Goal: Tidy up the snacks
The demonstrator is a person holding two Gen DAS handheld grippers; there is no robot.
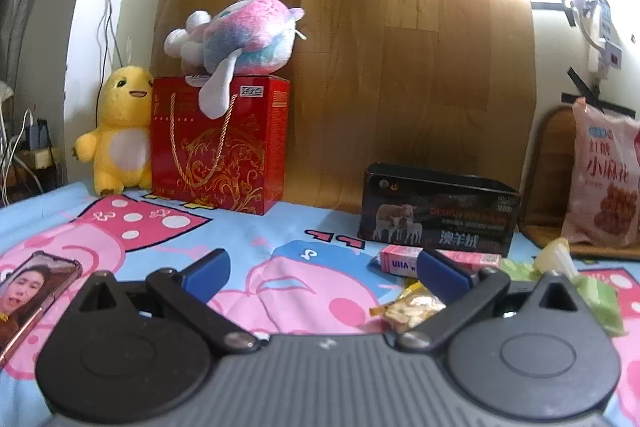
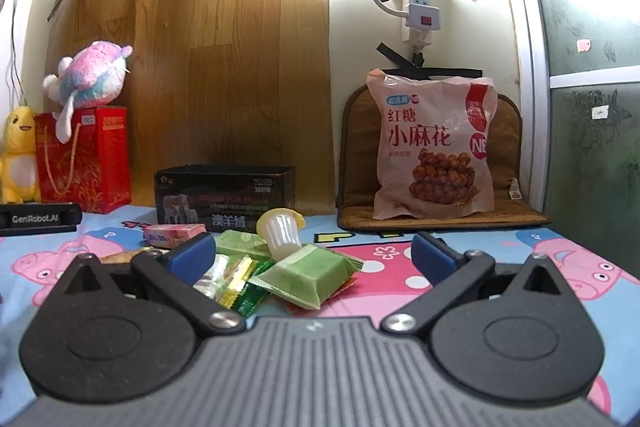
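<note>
Snacks lie heaped at the middle of the right wrist frame on the cartoon-print sheet: green packets, a jelly cup, a pink box. Behind them stands an open black box. Right tongs gape wide, empty; left tongs likewise, snacks at lower right.
</note>
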